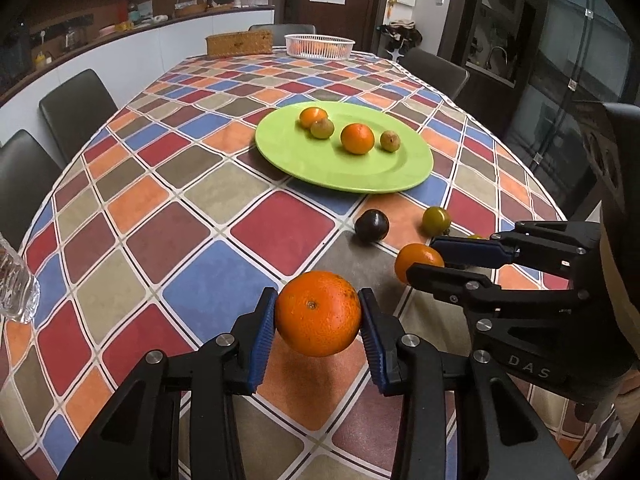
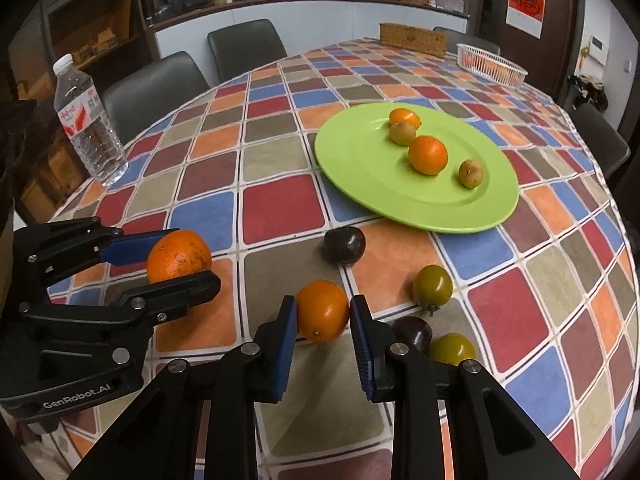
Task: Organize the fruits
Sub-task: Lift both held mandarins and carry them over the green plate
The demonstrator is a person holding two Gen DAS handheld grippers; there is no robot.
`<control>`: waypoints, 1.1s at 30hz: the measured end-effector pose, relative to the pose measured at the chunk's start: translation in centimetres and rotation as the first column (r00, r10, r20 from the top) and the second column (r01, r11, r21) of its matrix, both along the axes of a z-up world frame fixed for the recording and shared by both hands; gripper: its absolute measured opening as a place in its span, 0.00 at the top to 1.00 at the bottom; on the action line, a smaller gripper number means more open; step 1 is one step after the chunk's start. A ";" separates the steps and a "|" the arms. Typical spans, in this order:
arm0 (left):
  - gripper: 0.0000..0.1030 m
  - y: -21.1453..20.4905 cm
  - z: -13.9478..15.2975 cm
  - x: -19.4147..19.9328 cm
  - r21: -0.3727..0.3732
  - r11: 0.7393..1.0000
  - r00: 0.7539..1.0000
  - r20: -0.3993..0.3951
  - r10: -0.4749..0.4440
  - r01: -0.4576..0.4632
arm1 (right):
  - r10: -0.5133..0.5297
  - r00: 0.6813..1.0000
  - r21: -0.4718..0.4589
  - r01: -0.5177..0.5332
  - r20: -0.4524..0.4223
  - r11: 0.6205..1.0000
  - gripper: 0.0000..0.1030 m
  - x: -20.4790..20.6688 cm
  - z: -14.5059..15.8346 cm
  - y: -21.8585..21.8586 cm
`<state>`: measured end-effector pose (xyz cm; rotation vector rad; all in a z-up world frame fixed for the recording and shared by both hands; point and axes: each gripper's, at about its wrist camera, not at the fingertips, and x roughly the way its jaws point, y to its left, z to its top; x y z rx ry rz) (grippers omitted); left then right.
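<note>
We see a table under a checkered cloth (image 1: pixel 208 200) with dark chairs (image 1: pixel 76 104) around it, and on it a wide green plate (image 1: pixel 320 168) well ahead of both grippers. A water bottle (image 2: pixel 90 120) stands upright near the table's left edge, and at the far end a white basket (image 1: pixel 319 46) holding something orange sits beside a woven box (image 1: pixel 239 43). Our left gripper (image 1: pixel 319 314) has its jaws closed on a big orange (image 1: pixel 318 312), blue pads pressed to both sides, the fruit raised above the cloth with its shadow beneath. Our right gripper (image 2: pixel 323 312) has its jaws closed narrowly on a smaller orange (image 2: pixel 323 310), just beside the left one. Between the grippers and the plate lie a dark plum (image 2: pixel 344 246) and a greenish tomato (image 2: pixel 432 285); a second plum (image 2: pixel 412 334) and second green tomato (image 2: pixel 452 349) lie touching close under the right gripper's right finger. The plate holds a row of four: an orange fruit (image 1: pixel 313 116) at the back touching a small brownish-green fruit (image 1: pixel 322 128), then another orange (image 1: pixel 357 138), then another small brownish fruit (image 1: pixel 390 141).
</note>
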<state>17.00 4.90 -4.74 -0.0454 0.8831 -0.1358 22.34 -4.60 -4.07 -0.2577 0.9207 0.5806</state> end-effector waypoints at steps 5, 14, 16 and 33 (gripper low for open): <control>0.62 -0.2 0.7 0.0 0.003 1.000 1.000 0.020 -0.002 0.002 | -0.010 1.000 0.017 0.010 0.026 1.000 0.73 -0.2 1.1 -0.4; 0.62 -0.8 2.9 0.8 0.006 1.000 0.997 0.081 -0.019 0.019 | -0.044 0.996 0.063 0.039 0.076 0.997 0.73 0.1 3.4 -1.4; 0.62 -0.9 3.4 1.0 0.009 1.000 0.995 0.094 -0.024 0.023 | -0.053 0.995 0.072 0.047 0.086 0.996 0.73 0.3 3.8 -1.6; 0.62 -1.8 7.2 5.4 0.023 0.999 0.982 0.185 -0.051 0.047 | -0.144 0.974 0.141 0.120 0.173 0.983 0.73 3.6 7.7 -3.5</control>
